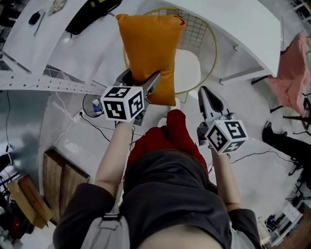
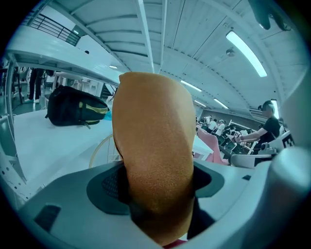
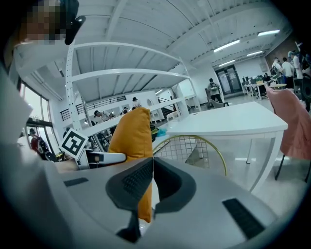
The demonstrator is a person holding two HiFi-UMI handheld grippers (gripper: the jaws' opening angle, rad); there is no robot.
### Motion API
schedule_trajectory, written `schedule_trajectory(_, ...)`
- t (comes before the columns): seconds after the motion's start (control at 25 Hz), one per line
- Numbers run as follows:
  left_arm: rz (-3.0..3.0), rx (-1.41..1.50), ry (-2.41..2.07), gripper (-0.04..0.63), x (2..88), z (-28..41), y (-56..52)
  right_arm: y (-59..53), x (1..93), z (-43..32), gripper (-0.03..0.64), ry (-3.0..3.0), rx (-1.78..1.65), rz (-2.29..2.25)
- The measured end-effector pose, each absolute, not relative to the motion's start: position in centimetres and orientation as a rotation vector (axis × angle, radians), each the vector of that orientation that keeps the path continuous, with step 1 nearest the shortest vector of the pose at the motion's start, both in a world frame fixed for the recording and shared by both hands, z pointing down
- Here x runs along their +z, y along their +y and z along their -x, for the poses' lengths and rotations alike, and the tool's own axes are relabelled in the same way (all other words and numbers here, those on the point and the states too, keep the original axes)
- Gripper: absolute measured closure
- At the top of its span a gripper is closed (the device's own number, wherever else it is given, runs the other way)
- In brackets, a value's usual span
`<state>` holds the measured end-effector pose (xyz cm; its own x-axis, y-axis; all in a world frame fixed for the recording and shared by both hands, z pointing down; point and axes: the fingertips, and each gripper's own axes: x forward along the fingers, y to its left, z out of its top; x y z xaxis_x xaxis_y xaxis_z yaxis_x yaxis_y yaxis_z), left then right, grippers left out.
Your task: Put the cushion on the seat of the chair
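The orange cushion (image 1: pixel 148 53) is held upright by the left gripper (image 1: pixel 141 80), whose jaws are spread wide and pressed onto the cushion's lower end, as is seen plainly in the left gripper view. The right gripper (image 1: pixel 206 97) is carried empty just to the right, its jaws brought fully together with nothing between them. The cushion is held in the air at the near left side of the wire chair (image 1: pixel 214 53), overlapping its gold rim. The round white seat (image 1: pixel 188 68) is left uncovered to the right of it. The chair is set beside a long white table (image 1: pixel 243 34) at the far right, and a black bag (image 1: pixel 90 12) is laid on a white tabletop (image 1: pixel 29 44) at the far left. The floor (image 1: pixel 252 180) is pale and glossy. A pink cloth (image 1: pixel 291 73) is draped at the far right, and a wooden box (image 1: pixel 60 177) is set at the near left. A high white ceiling with strip lights (image 2: pixel 245 53) is shown overhead
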<state>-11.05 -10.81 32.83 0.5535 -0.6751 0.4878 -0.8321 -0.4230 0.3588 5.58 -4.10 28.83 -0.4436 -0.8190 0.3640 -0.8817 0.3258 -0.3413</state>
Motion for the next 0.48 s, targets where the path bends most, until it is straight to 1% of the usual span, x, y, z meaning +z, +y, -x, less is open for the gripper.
schedule_trajectory(0.48, -2.134, 0.46, -1.198, 0.243, 37.3, 10.1, -14.5, -9.7, 33.3, -4.8, 0.598, -2.433, 0.794, -1.44)
